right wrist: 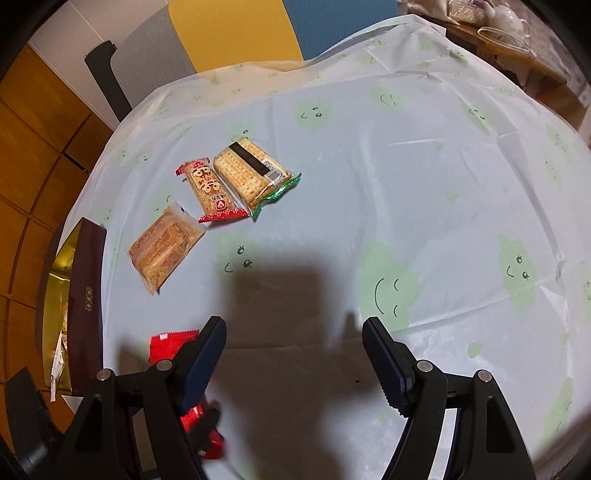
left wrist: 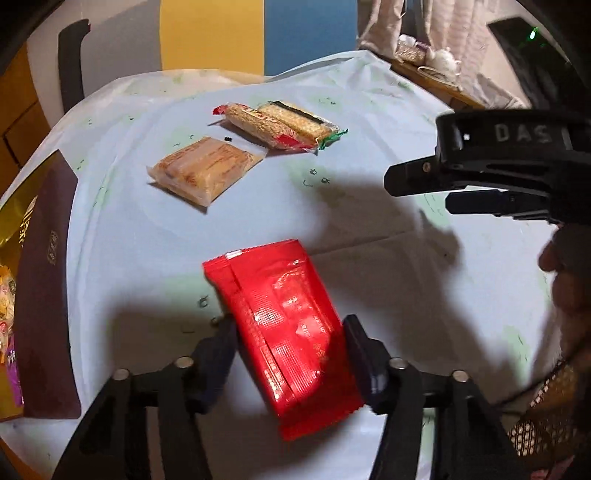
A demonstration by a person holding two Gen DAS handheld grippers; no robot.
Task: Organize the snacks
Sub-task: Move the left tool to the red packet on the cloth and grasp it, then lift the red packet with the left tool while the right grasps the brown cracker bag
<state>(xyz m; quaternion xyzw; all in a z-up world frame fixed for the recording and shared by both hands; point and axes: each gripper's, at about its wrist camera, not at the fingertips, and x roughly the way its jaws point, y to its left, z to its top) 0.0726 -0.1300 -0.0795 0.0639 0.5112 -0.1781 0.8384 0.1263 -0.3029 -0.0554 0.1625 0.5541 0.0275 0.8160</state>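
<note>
A red snack packet (left wrist: 284, 332) lies at a slant on the table, and my left gripper (left wrist: 288, 343) is shut on it, one pad against each long edge. In the right wrist view the same red packet (right wrist: 170, 345) peeks out behind the left finger. My right gripper (right wrist: 293, 354) hangs open over bare cloth with nothing between its fingers; it also shows as the right gripper (left wrist: 421, 192) at the right edge. Farther back lie a beige wafer packet (left wrist: 207, 168) (right wrist: 164, 245), a red-ended bar (left wrist: 264, 127) (right wrist: 210, 192) and a green-ended cracker packet (left wrist: 299, 123) (right wrist: 251, 171).
A brown and gold box (left wrist: 44, 295) (right wrist: 86, 306) holding several snacks sits at the table's left edge. The tablecloth (right wrist: 406, 184) is pale blue with green faces. A dark chair back (right wrist: 107, 77) stands behind, and a side table with a teapot (right wrist: 509, 18) is at the back right.
</note>
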